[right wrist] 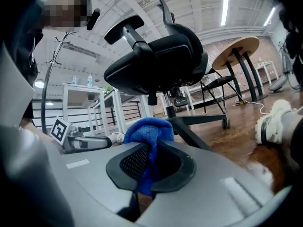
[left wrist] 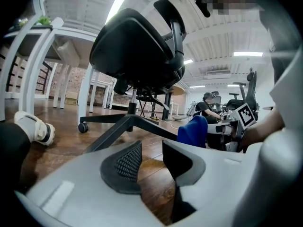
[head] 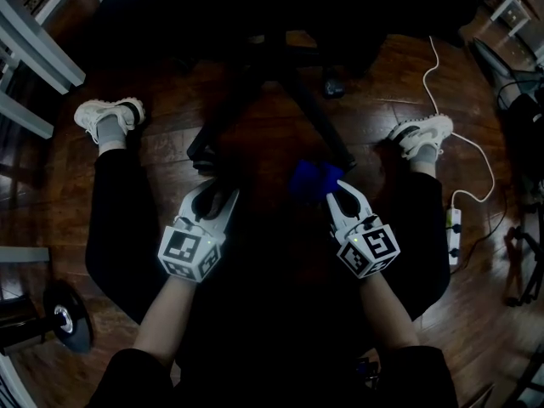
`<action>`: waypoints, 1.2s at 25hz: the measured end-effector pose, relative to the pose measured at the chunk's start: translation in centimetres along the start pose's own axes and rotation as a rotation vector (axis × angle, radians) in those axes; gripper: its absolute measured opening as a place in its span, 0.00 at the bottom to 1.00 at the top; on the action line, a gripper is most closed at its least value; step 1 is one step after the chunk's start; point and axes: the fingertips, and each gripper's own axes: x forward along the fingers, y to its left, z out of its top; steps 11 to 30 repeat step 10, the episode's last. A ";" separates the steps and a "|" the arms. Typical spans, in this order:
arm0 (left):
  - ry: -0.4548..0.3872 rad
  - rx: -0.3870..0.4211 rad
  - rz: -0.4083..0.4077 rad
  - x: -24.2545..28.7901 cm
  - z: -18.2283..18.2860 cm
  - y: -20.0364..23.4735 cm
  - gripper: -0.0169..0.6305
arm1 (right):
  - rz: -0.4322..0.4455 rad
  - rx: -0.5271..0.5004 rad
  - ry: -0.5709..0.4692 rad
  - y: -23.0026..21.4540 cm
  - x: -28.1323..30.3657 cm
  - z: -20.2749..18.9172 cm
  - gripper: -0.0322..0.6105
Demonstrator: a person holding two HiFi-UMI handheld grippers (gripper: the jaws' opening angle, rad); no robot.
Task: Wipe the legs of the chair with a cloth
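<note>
The right gripper point(right wrist: 152, 159) is clamped on the fluffy blue cloth point(right wrist: 147, 128), which bulges past its fingertips near a black metal chair leg point(head: 321, 126). The left gripper point(left wrist: 150, 156) stands parted with nothing in it, over the brown wooden floor point(left wrist: 156, 186).

One chair point(head: 280, 15), one blue cloth point(head: 310, 179), two hand-held grippers point(head: 219, 195) point(head: 342, 195)

No legible text; only coded square markers on the left cube point(head: 189, 253) and right cube point(head: 368, 252).
</note>
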 end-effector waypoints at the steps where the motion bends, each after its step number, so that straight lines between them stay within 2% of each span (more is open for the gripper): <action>1: 0.002 -0.002 -0.002 0.0 0.0 0.0 0.24 | 0.002 0.010 0.001 0.0 0.0 0.0 0.10; 6: -0.007 -0.012 -0.022 0.0 0.3 -0.6 0.24 | 0.018 0.026 0.011 0.1 0.1 0.0 0.10; 30: -0.001 -0.007 -0.017 0.1 0.0 -0.5 0.24 | 0.028 0.007 0.019 0.2 0.2 -0.1 0.10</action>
